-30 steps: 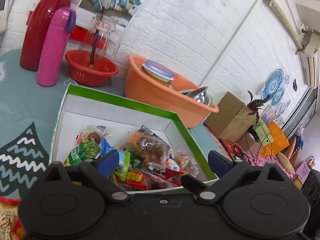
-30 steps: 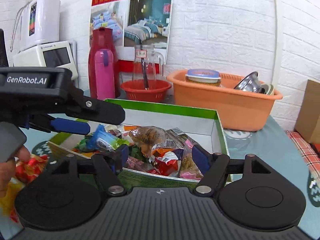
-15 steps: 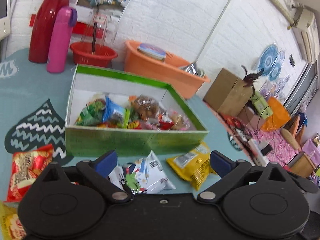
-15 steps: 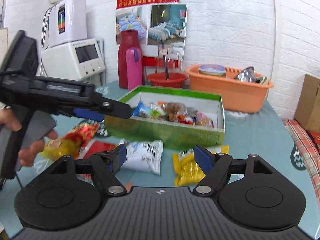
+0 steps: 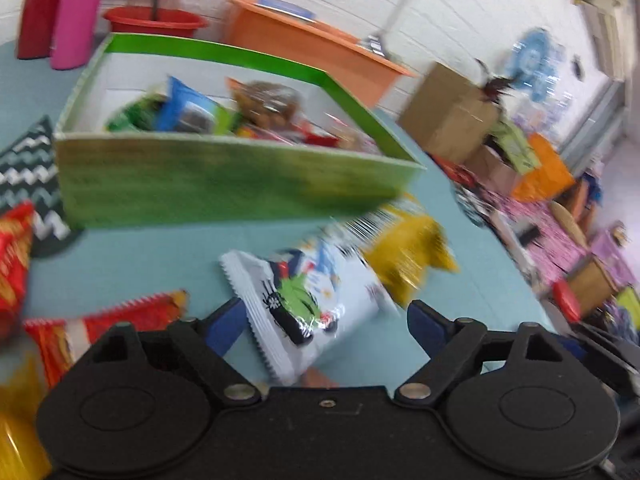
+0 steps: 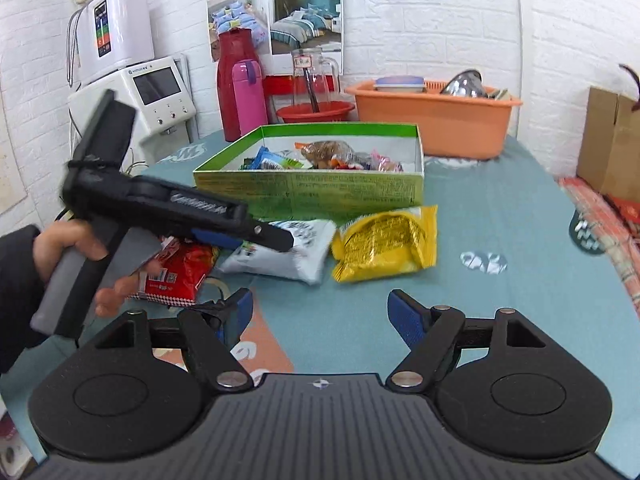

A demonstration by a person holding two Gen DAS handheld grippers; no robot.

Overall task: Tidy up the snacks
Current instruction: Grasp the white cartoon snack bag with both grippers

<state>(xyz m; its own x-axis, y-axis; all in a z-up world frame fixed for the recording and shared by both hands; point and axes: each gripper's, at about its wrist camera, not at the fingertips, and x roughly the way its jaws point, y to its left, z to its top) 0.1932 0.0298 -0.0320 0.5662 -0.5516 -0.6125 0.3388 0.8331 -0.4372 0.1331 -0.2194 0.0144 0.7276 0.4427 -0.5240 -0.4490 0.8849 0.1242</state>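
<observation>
A green box (image 6: 312,188) (image 5: 224,188) with several snack packets inside stands mid-table. In front of it lie a white snack bag (image 5: 316,304) (image 6: 288,252), a yellow bag (image 6: 384,240) (image 5: 408,252) and red bags (image 6: 172,276) (image 5: 120,320). My left gripper (image 5: 328,324) is open, its blue pads straddling the white bag just above it; the right wrist view shows it (image 6: 256,236) held by a hand over that bag. My right gripper (image 6: 320,316) hangs open over bare tablecloth, nearer than the bags.
An orange basin (image 6: 432,116) with dishes, a red bowl (image 6: 316,110), a pink bottle (image 6: 248,92) and a red flask (image 6: 234,76) stand behind the box. White appliances (image 6: 132,92) sit at far left. A cardboard box (image 6: 612,140) is right of the table.
Both grippers have pulled back from the box toward the table's front. The left one has dropped low over the white bag; its view is blurred by motion.
</observation>
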